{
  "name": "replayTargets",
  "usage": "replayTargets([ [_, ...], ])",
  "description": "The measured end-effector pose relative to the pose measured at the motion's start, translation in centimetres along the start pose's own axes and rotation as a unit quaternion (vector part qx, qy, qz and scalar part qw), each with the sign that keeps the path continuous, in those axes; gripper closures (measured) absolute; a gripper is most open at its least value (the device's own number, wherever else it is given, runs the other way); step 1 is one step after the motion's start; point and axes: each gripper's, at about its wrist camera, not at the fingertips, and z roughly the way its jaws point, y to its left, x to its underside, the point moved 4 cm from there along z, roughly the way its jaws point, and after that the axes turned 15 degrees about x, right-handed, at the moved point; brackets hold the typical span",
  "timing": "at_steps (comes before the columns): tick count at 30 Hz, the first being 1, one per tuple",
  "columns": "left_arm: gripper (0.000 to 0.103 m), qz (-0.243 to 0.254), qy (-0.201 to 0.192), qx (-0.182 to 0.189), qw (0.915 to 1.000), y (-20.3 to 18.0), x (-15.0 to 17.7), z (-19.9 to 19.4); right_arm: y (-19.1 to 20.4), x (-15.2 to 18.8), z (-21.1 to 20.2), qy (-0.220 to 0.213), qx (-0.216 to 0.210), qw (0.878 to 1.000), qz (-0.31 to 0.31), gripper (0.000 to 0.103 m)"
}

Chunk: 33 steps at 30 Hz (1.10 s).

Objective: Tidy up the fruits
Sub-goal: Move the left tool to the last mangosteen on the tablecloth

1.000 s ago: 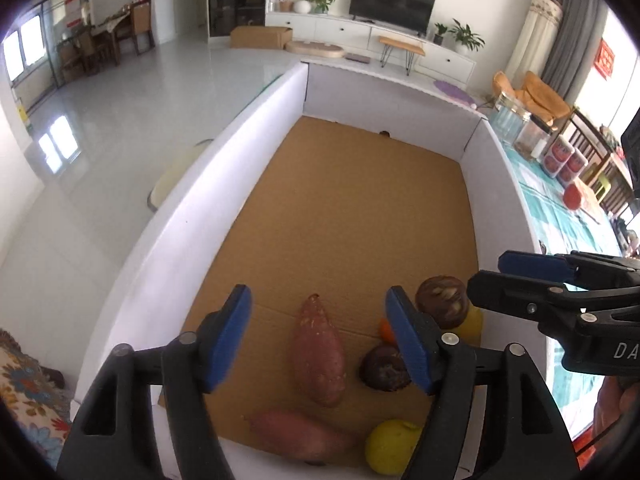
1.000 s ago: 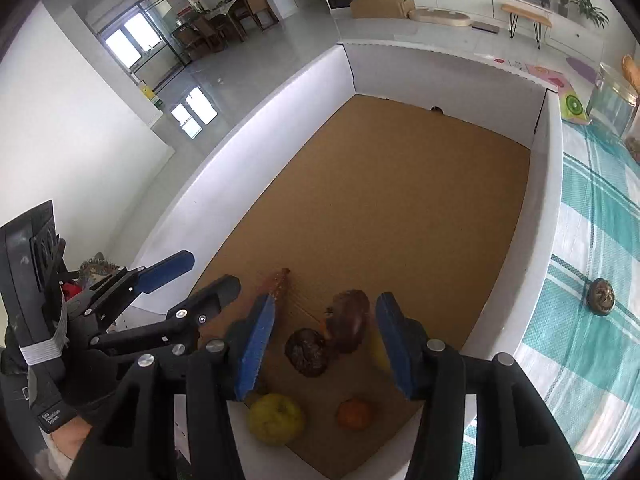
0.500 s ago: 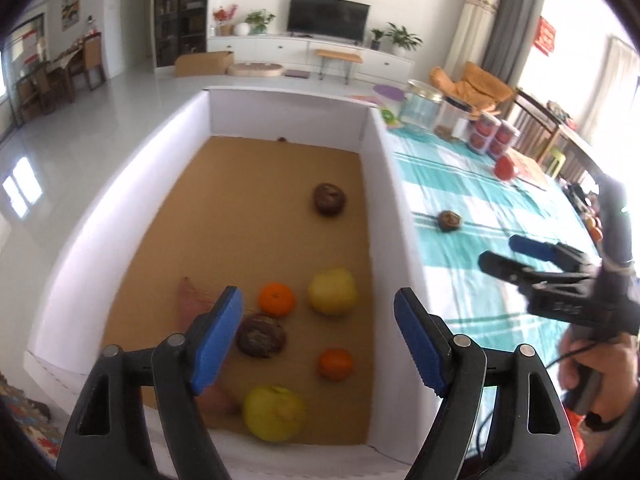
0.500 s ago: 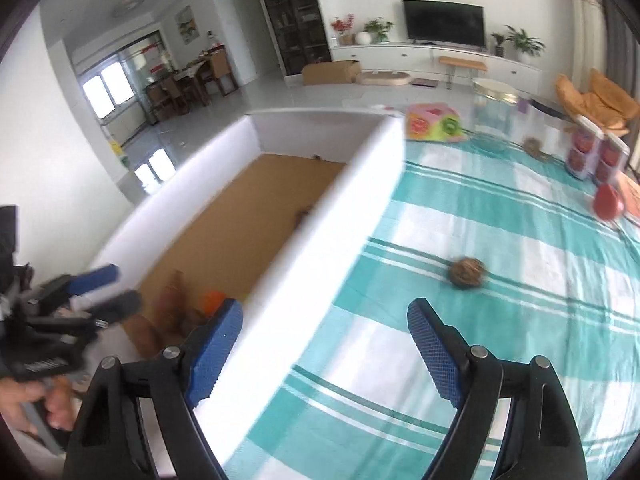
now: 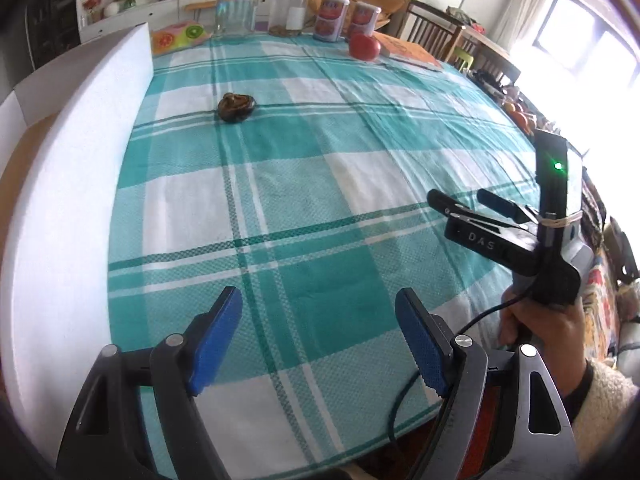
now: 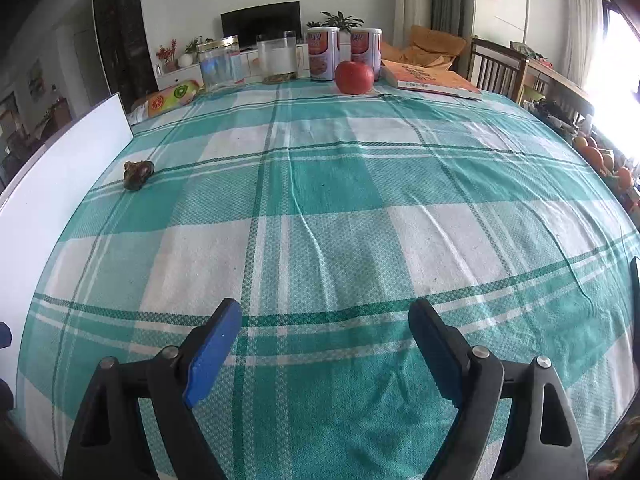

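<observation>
So both of our grippers were out over the teal plaid tablecloth [image 6: 360,184]. The left gripper [image 5: 318,338] had its jaws apart with only cloth between them, same for the right gripper [image 6: 324,346]: wide and holding nothing. The dark brown fruit [image 5: 236,107] sat alone on the cloth, near the white box wall [image 5: 68,208] and well apart from both of us. At the far edge we had a red tomato [image 6: 354,77] in front of two cans [image 6: 323,59], with a glass jar [image 6: 219,65] to the left.
</observation>
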Motion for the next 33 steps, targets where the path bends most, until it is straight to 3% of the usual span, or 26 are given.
replayTargets([
  [2,0.022,-0.003,-0.006,-0.029,0.9996,0.8,-0.4,1.2,-0.3,0.5,0.7,0.023,-0.009,1.0,0.009,0.018],
  [6,0.022,-0.013,-0.043,-0.089,0.995,3.4,-3.2,3.0,-0.2,0.5,1.1,0.024,-0.018,0.999,0.012,0.01],
  [10,0.022,-0.045,-0.075,-0.108,0.9903,5.9,-6.4,4.8,0.3,0.6,1.2,0.027,-0.018,0.999,-0.001,0.005],
  [15,0.022,-0.033,-0.068,-0.138,0.9876,7.7,-10.0,7.6,0.4,0.6,1.3,0.028,-0.025,0.999,-0.001,0.002],
  [22,0.021,-0.021,-0.075,-0.133,0.9881,9.5,-13.4,9.6,0.5,0.6,1.4,0.03,-0.026,0.999,-0.006,0.0],
  [24,0.011,-0.001,-0.066,-0.135,0.9886,9.3,-13.5,10.2,0.6,0.6,1.4,0.031,-0.025,0.999,-0.006,0.0],
  [29,0.009,-0.003,-0.064,-0.134,0.9889,9.5,-13.6,10.2,0.6,0.6,1.4,0.032,-0.028,0.999,-0.009,0.0],
  [33,0.008,-0.005,-0.065,-0.134,0.9889,9.6,-13.6,10.2,0.3,-1.1,2.5,0.051,-0.068,0.996,-0.034,0.0],
])
